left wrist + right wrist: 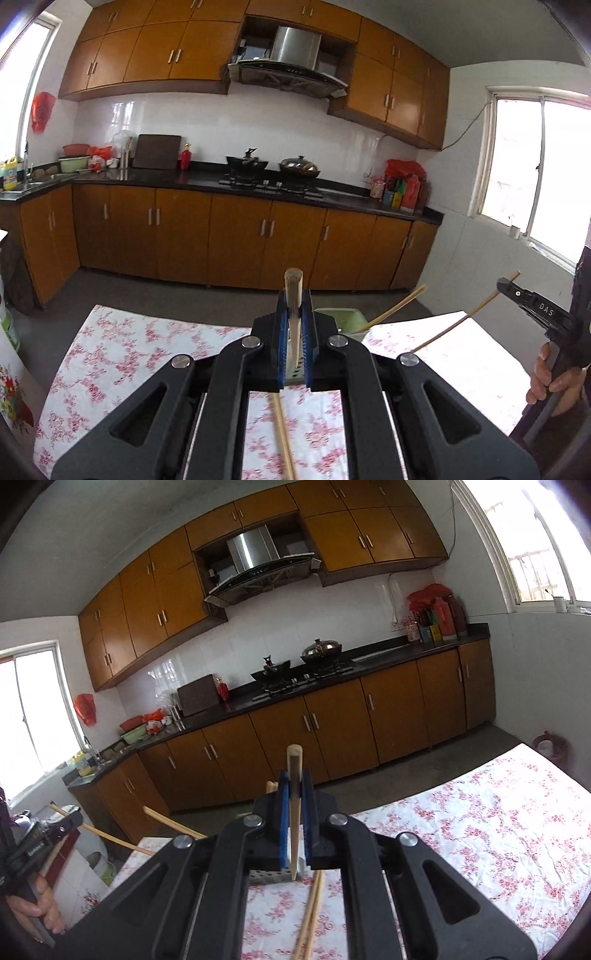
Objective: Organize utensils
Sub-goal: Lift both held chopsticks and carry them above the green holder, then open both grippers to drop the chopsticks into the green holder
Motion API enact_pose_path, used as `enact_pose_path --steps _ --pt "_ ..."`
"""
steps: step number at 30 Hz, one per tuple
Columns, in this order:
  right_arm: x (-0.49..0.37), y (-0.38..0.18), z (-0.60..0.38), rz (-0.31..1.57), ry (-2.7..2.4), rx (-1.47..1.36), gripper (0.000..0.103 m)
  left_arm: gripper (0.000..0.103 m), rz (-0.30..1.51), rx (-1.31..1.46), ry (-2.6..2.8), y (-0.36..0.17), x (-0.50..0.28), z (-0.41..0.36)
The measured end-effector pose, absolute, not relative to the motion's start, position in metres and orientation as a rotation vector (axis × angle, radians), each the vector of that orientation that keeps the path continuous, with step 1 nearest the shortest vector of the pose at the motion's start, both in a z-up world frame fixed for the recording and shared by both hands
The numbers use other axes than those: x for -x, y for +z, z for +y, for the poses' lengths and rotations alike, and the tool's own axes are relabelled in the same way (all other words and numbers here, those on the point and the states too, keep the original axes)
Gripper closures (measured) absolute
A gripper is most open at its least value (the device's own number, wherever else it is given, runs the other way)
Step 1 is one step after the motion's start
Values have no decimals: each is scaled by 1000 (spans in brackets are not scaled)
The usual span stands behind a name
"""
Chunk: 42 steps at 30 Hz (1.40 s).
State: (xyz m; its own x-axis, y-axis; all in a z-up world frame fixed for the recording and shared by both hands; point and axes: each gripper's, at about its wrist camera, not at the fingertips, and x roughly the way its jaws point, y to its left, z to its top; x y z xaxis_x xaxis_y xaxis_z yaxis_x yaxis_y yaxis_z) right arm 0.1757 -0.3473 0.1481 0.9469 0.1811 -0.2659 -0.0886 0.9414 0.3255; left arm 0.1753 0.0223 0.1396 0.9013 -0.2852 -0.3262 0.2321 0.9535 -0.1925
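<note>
**Chopsticks lifted, one per hand**

Each tool is clenched on one chopstick: left tool (293, 314) on its chopstick (293, 284), right tool (294, 794) likewise (294, 764). Both are held above the worktop (110, 350), probably for carrying to the green holder (347, 317). More chopsticks (310, 915) lie below.

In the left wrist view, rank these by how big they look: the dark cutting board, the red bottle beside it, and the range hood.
Largest to smallest as they appear:
1. range hood
2. cutting board
3. red bottle
All sit along the far wall, so nearness hardly skews the order.
</note>
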Motion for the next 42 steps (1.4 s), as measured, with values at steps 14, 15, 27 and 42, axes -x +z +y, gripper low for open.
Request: enact_pose_path --steps 14,15,27,42 --pt "-193 178 -304 166 163 -255 96 96 207 236 -215 174 -205 -1" --pt "-198 177 -301 169 159 -251 96 96 192 235 -204 176 -209 -2" --pt "-244 153 -289 244 154 -252 95 96 186 250 -130 141 -249 -14" --pt "-249 133 -299 294 110 -276 82 95 329 284 -140 119 -256 1"
